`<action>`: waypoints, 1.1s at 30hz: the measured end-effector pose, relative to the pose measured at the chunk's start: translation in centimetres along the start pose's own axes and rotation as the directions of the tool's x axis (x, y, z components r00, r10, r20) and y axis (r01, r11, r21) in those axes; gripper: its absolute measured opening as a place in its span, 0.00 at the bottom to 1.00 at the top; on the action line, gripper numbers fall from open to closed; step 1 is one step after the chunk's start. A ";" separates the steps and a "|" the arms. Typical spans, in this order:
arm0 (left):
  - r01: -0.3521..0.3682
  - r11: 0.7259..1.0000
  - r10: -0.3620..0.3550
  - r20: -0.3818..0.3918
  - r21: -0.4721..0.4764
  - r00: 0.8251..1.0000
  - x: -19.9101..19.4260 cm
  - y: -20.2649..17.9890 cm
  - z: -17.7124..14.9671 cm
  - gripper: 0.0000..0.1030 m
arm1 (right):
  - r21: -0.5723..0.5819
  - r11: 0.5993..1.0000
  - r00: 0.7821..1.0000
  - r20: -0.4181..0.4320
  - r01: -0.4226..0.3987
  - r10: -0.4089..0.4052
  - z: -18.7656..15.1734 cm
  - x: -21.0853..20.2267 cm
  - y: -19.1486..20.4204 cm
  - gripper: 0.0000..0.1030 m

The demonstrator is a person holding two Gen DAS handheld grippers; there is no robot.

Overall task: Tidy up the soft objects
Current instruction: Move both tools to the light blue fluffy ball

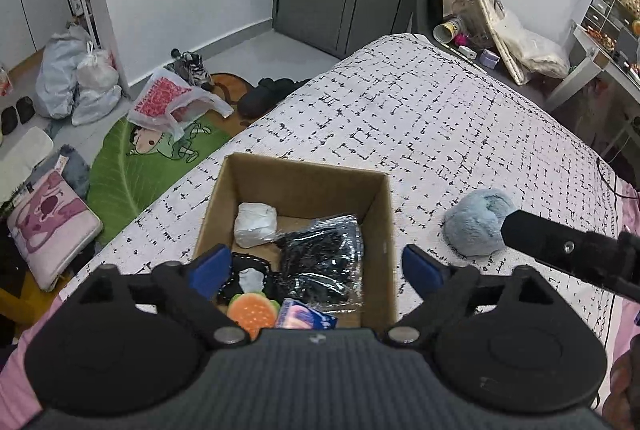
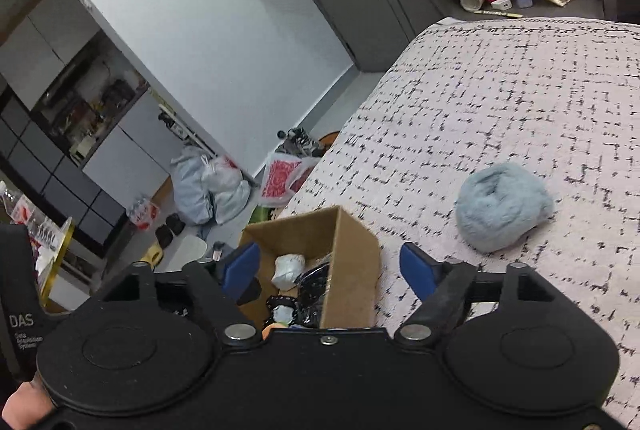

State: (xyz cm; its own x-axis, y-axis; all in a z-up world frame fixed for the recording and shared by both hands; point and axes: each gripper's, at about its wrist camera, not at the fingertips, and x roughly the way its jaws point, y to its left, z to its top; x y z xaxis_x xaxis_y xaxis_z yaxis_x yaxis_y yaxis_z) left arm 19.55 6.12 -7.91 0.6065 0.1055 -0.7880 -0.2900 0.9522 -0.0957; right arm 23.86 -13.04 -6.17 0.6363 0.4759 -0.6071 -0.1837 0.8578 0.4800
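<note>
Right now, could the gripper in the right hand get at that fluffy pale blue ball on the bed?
Probably yes. The fluffy pale blue ball lies alone on the patterned bedspread, beside the cardboard box. The right gripper is open and empty, with nothing between them.

At your ten o'clock, a green leaf rug point(image 1: 132, 166) lies on the floor with a red-patterned plastic bag point(image 1: 168, 102) on it; at two o'clock, a clear bottle point(image 1: 464, 0) stands beyond the bed point(image 1: 440, 118).

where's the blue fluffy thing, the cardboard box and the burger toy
blue fluffy thing point(image 2: 502, 208), right wrist view, middle of its fur
cardboard box point(image 1: 387, 250), left wrist view, its right wall
burger toy point(image 1: 252, 312), left wrist view, orange bun top
</note>
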 end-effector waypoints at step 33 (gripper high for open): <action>0.029 0.997 -0.031 -0.031 -0.068 0.999 4.9 -11.1 1.9 0.97 | 0.420 0.904 0.994 0.035 0.078 -0.103 2.4 -1.3 -14.0 0.87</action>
State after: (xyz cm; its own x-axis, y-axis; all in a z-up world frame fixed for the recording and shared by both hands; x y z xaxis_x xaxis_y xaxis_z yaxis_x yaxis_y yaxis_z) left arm 27.17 -3.37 -9.57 0.5922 0.0675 -0.8029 -0.3223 0.9331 -0.1593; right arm 27.40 -26.18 -10.58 0.6777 0.3784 -0.6305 0.1988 0.7312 0.6526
